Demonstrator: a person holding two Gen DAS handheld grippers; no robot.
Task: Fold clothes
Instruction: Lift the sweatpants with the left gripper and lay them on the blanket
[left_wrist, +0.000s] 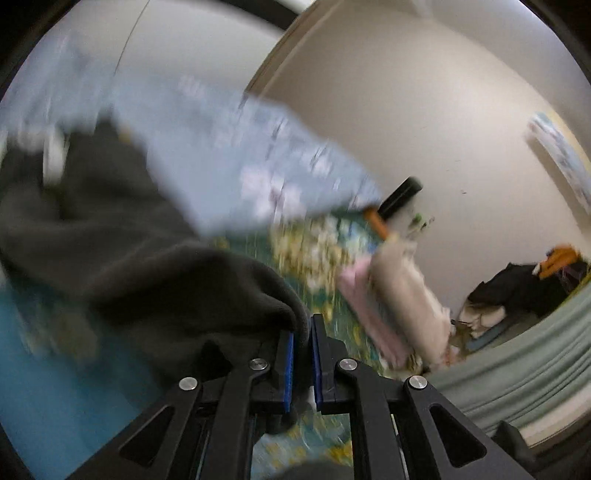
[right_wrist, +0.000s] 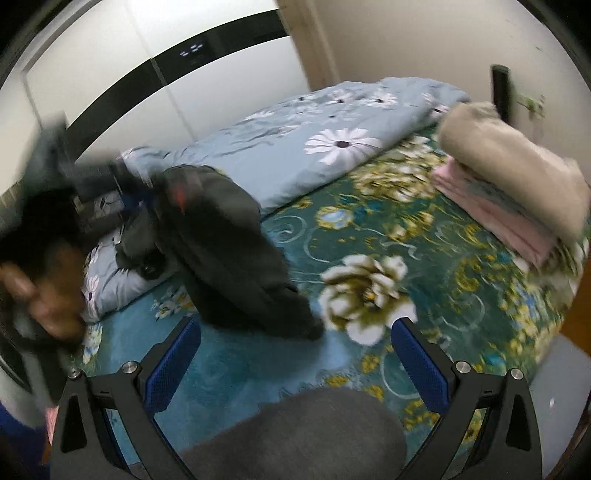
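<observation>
My left gripper (left_wrist: 302, 334) is shut on a fold of a dark grey garment (left_wrist: 122, 258), which drapes away to the left above the bed. In the right wrist view the same dark garment (right_wrist: 229, 254) hangs from the blurred left gripper (right_wrist: 59, 166) at the left and trails onto the teal floral bedspread (right_wrist: 369, 236). My right gripper (right_wrist: 295, 328) is open and empty, low over the bedspread, with the garment's lower end just ahead of it. A grey cloth (right_wrist: 295, 435) lies under it at the bottom edge.
A light blue daisy-print duvet (right_wrist: 314, 147) lies folded across the far side of the bed. A stack of folded beige and pink items (right_wrist: 509, 195) sits at the right. White wardrobe doors (right_wrist: 147, 74) stand behind. A pile of clothes (left_wrist: 517, 291) lies by the wall.
</observation>
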